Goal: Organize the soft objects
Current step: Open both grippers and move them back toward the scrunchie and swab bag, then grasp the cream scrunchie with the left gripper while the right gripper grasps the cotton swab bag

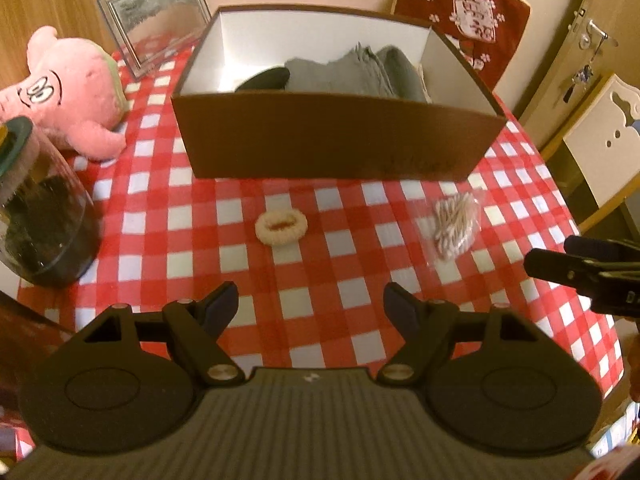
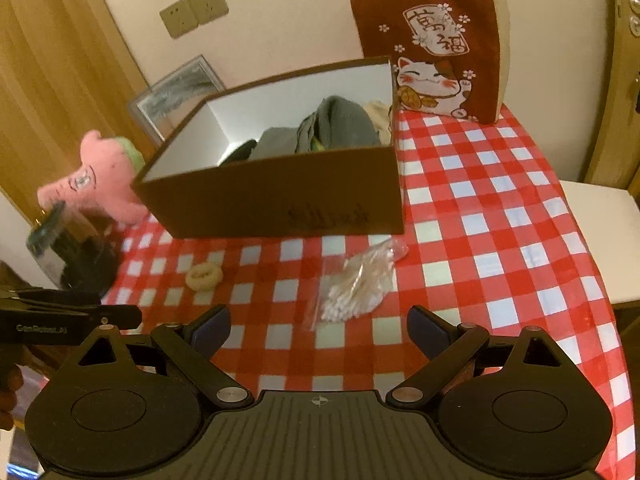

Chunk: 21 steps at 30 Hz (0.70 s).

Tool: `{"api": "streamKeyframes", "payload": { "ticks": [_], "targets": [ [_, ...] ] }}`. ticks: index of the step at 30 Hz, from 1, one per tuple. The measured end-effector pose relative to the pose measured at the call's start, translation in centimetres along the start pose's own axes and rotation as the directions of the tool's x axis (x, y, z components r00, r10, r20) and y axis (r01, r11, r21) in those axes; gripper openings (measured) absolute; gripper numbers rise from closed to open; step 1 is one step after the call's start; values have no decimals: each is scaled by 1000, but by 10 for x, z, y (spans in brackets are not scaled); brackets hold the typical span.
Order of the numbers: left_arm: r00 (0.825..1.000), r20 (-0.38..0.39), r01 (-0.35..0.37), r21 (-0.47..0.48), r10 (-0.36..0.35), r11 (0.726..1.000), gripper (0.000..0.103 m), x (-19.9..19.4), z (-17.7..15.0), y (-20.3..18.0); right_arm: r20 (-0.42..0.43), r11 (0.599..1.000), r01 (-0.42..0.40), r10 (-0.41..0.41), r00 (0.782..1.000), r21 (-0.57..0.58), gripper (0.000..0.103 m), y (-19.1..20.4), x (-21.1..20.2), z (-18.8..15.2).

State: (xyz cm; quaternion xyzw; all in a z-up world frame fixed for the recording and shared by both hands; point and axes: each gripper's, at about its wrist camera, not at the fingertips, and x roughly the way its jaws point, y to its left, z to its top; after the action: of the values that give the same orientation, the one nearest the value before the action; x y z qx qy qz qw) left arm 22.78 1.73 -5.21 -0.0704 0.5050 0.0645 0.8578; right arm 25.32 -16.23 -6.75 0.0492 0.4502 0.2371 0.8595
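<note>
Cream knitted hair scrunchie (image 1: 281, 225) next for the brown cardboard box (image 1: 320, 136); left gripper (image 1: 310, 304) and right gripper (image 2: 318, 330) both wide open, empty, so lower and pinch

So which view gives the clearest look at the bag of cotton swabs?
The right wrist view: the bag of cotton swabs lies near centre, just ahead of the open fingers. The left wrist view shows it smaller and blurrier, off right.

My left tongs (image 1: 311, 304) and right tongs (image 2: 319, 328) both stand wide apart and empty, tilted down over the tabletop (image 1: 280, 264), side by side.
</note>
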Motion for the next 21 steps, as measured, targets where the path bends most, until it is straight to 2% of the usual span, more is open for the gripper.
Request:
{"api": "streamKeyframes", "payload": {
  "ticks": [13, 21],
  "targets": [
    [1000, -16, 10, -7, -10, 1000, 78, 17, -9, -1, -77, 999, 34, -37, 996, -35, 94, 0, 29, -15],
    [1000, -26, 5, -4, -5, 1000, 78, 32, -8, 1, -88, 999, 48, -50, 995, -23, 94, -4, 44, -14]
  ]
}}
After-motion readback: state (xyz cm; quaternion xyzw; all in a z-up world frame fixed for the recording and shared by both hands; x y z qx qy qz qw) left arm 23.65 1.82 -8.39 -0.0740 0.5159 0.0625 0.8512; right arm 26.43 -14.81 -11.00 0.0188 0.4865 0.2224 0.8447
